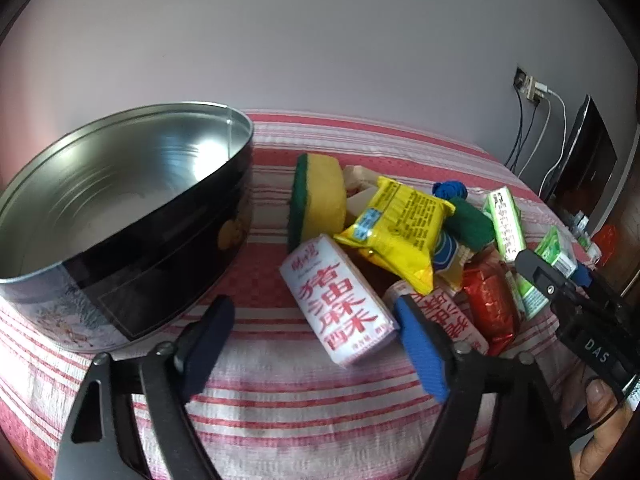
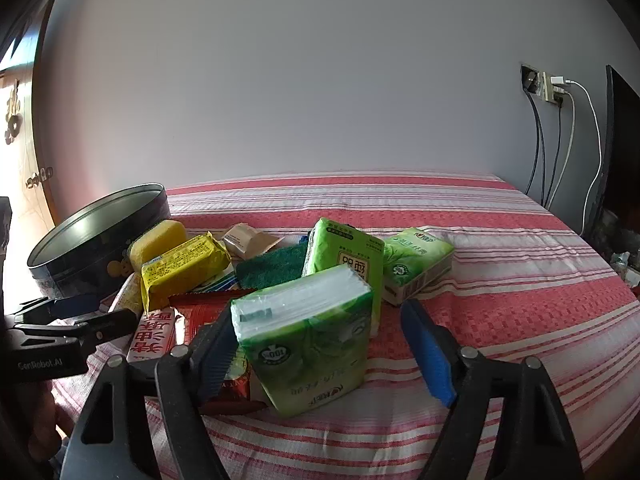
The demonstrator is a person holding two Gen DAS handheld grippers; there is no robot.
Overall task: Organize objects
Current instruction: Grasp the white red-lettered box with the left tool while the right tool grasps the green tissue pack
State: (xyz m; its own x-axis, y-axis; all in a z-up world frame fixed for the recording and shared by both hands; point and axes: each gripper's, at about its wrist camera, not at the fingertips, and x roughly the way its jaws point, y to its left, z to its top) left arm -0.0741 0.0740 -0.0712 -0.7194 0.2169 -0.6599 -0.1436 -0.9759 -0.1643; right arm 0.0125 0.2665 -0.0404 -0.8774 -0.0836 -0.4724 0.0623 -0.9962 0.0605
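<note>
A round black tin with a bare metal inside stands open at the left. A white packet with red characters lies between the fingers of my left gripper, which is open; only the right blue pad is near the packet's end. In the right wrist view, a green tissue pack stands between the fingers of my right gripper, also open, with a gap on the pack's right side. A heap beside them holds a yellow sponge, a yellow snack packet and a red packet.
A red and white striped cloth covers the surface. Two more green tissue packs and a green scouring pad lie behind. A wall socket with cables and a dark screen are at the right.
</note>
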